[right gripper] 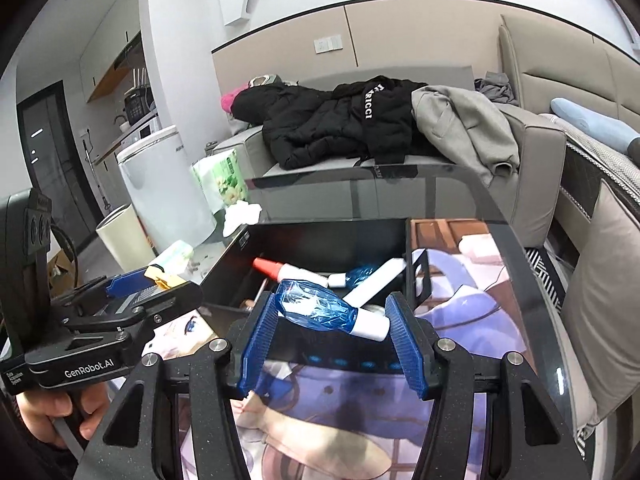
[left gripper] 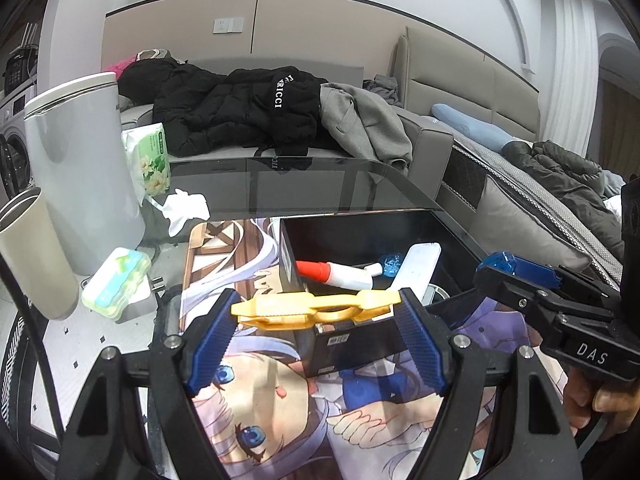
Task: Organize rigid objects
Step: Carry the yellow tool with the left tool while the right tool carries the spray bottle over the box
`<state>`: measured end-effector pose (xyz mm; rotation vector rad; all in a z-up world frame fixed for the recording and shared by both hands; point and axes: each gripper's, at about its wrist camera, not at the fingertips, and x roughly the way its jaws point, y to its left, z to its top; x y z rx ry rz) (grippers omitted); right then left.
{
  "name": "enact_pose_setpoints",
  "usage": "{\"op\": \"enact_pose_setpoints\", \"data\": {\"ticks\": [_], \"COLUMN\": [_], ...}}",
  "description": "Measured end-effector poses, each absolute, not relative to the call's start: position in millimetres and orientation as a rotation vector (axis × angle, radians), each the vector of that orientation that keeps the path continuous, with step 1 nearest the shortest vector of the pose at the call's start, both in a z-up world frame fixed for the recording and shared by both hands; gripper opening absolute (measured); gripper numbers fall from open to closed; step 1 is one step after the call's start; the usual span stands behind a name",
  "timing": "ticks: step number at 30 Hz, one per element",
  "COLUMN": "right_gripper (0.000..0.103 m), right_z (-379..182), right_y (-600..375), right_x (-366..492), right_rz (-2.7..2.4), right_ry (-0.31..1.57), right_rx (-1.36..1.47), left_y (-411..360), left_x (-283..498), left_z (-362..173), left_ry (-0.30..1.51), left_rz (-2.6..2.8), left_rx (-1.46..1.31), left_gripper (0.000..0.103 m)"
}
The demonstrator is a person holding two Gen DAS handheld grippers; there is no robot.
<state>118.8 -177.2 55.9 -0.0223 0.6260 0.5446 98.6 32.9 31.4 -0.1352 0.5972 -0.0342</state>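
Left gripper point(left gripper: 316, 312) pinches yellow clip point(left gripper: 316, 307) lengthwise, just near of black box point(left gripper: 352, 228). Right gripper point(right gripper: 332, 320) pinches blue-capped tube point(right gripper: 332, 314) over box's near edge. Advice: carry each past near wall, lower, then spread fingers; avoid red-capped tube point(left gripper: 340, 271) inside.

A black puffer jacket point(left gripper: 224, 116) and a grey coat point(left gripper: 360, 120) lie on the sofa point(right gripper: 536, 148) behind the glass surface point(left gripper: 320, 184). Left of it stand a white bin point(left gripper: 80, 168), a beige cup point(left gripper: 36, 256) and a tissue pack point(left gripper: 150, 160); crumpled tissue point(left gripper: 186, 208) rests on the glass.
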Motion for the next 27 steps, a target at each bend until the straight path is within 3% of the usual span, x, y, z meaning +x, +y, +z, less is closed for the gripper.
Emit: {"op": "enact_pose_setpoints", "data": {"ticks": [27], "right_gripper": [0.057], "right_z": [47], "right_y": [-152], "right_x": [169], "right_rz": [0.557], "right_ry": [0.617], "right_rx": [-0.047], "left_y": [40], "left_x": [153], "left_z": [21], "left_ry": [0.563], "left_rz": [-0.069], "left_rx": [-0.155], "left_gripper": [0.078]}}
